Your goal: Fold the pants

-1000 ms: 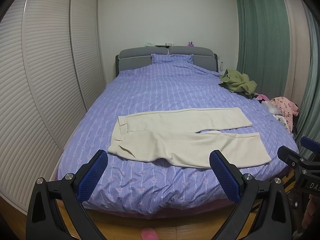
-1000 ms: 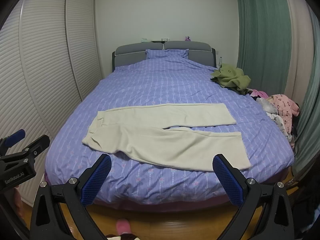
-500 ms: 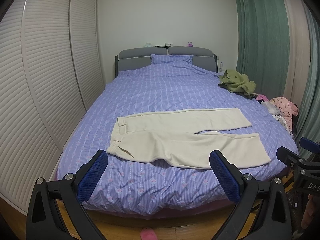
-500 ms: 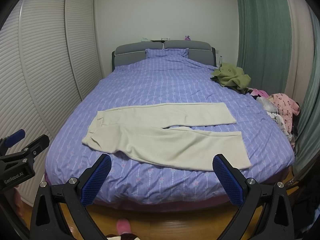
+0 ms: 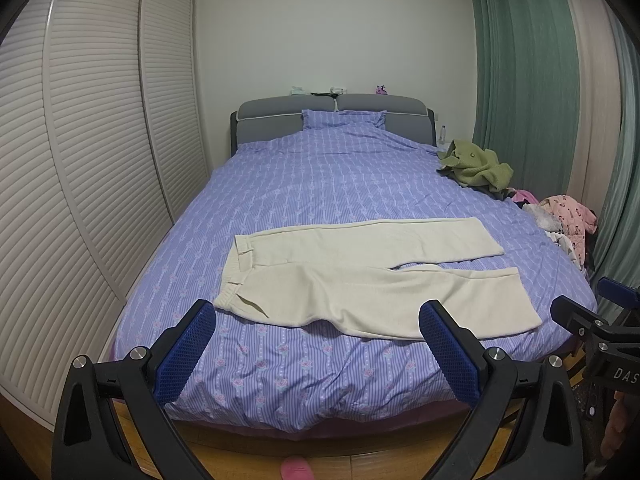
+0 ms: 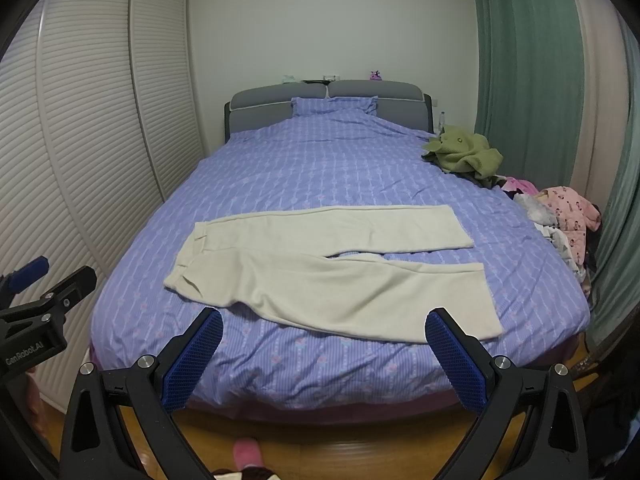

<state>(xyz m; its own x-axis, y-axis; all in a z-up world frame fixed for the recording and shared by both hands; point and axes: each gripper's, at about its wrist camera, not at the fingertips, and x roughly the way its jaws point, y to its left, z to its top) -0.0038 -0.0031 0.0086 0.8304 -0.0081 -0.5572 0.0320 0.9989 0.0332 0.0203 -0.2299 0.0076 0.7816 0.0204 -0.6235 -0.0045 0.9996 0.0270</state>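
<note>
Nothing is folded yet: the pants (image 5: pixel 360 280) lie flat on the bed (image 5: pixel 320 184), both grippers (image 5: pixel 316 348) (image 6: pixel 324 352) spread wide, holding nothing

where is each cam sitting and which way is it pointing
Left wrist view: sits on the left tool, held off the foot of the bed, facing the headboard over the cream pants; its open blue fingers show, with the right tool at the right edge.
Right wrist view: sits on the right tool, same heading, slightly further right; its open fingers show, with the left tool at the left edge.
Both share the bed, pants, green garment and curtain.
</note>
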